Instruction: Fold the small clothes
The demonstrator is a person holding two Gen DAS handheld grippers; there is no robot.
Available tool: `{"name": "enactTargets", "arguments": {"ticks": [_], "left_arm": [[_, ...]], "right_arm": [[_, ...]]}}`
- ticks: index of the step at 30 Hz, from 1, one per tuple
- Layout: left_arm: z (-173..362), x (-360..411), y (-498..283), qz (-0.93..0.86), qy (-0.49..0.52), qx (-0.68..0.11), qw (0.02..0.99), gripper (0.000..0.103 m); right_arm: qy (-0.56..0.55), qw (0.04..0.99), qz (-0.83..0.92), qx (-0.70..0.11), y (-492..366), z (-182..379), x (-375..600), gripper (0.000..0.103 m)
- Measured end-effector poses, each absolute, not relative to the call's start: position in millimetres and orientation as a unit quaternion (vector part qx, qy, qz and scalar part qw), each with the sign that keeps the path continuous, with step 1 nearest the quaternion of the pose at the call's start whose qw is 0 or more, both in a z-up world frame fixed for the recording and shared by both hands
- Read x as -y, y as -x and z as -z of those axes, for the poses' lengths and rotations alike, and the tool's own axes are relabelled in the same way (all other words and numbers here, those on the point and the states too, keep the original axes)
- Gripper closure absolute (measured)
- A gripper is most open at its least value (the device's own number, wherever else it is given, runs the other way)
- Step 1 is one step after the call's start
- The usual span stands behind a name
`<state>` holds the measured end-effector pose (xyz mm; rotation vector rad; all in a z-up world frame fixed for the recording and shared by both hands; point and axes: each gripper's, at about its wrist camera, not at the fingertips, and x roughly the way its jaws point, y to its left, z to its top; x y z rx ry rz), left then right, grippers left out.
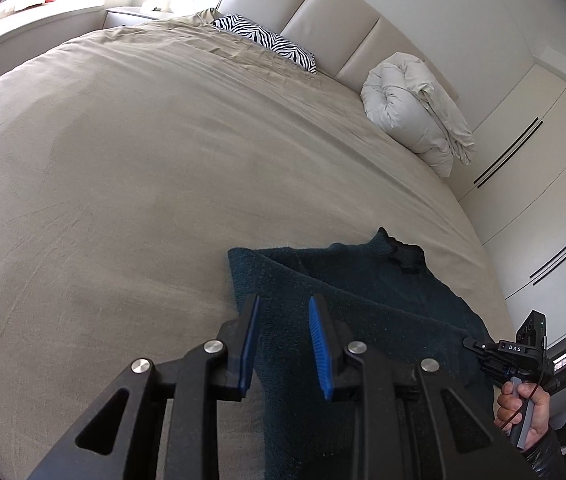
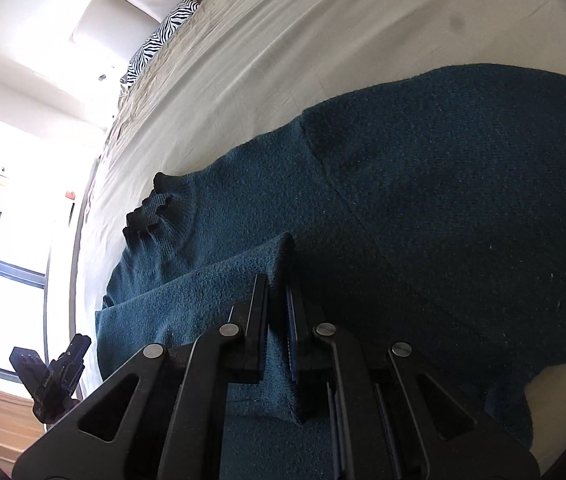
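Beige bedding covers a wide bed [image 1: 123, 160] that fills both views, with a padded headboard [image 1: 335, 20] far ahead of the left gripper and white wardrobe doors [image 1: 543, 168] off to its right. A zebra-striped pillow [image 1: 267, 42] lies against the headboard, and a rolled white duvet [image 1: 411, 112] sits further right along it, both well away from the grippers.

A dark teal sweater [image 1: 363, 304] lies spread on the bed, just ahead of and beneath the left gripper [image 1: 284, 308]. Its blue-padded jaws stand partly apart above the knit's near left corner, nothing caught between them. Whether the tips touch the fabric is hard to say from this angle. Beyond the jaws and to the right, the sweater's ribbed collar [image 1: 403, 252] points toward the headboard.

To the right of the left gripper, a hand [image 1: 523, 412] in a dark sleeve holds the handle of the right gripper at the sweater's edge.

From the right wrist view, the right gripper [image 2: 277, 284] is clamped tight on a raised fold of the sweater [image 2: 423, 200], which runs up between the jaws and peaks just past the tips. The collar [image 2: 155, 208] sits ahead and to the left, and the broad body stretches off to the right. The left gripper's body [image 2: 55, 380] shows low at the left.
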<state>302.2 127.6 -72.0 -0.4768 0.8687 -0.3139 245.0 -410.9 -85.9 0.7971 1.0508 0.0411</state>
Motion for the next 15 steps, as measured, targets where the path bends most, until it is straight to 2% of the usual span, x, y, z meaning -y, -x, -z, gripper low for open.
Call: {"name": "enactTargets", "arguments": {"ticks": [10,15], "left_arm": [[74,-125,-308,0.168,0.234,-0.407,0.867,0.076],[89,-127,-325,0.191,0.271,-0.425,0.842,0.076]], "right_arm": [[-0.372,0.789,-0.022,-0.488,-243,88,417,0.096],[-0.378,0.786,-0.026,-0.489,-243,91,418,0.096]]}}
